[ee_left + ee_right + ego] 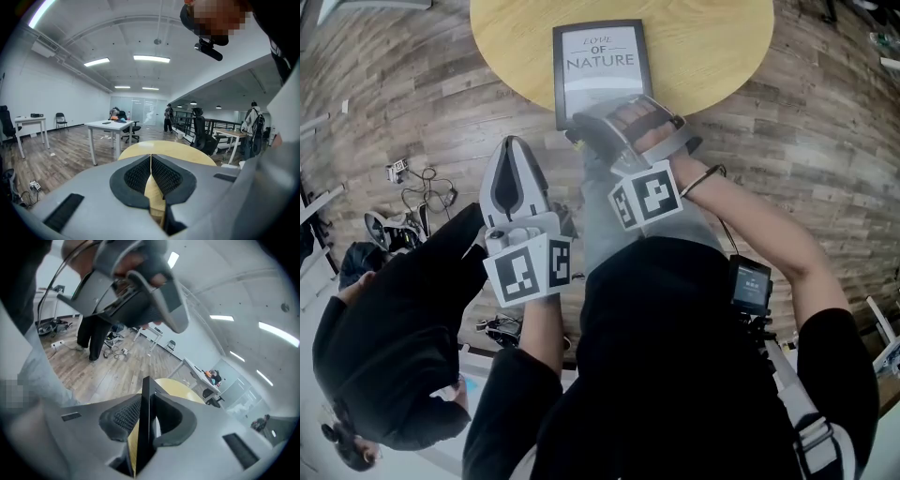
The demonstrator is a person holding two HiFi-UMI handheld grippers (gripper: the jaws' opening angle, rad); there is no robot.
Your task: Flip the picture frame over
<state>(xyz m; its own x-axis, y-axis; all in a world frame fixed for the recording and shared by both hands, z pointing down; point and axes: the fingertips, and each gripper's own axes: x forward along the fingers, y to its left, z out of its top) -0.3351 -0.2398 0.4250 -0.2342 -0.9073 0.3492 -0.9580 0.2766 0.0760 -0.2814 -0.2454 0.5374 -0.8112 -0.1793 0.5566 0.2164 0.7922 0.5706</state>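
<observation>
Round table (703, 47) carries one picture frame (600, 66), clamped by right hand-held gripper (144, 416) (left hand-held gripper (151, 173) closed).

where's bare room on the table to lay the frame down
Bare wood of the round table lies left and right of the picture frame, out to the rim. It is crowded at the frame's near edge, where the right gripper grips it.

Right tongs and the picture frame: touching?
Touching. The right gripper view shows the right tongs clamped on the black edge of the picture frame from both sides, with no gap.
</observation>
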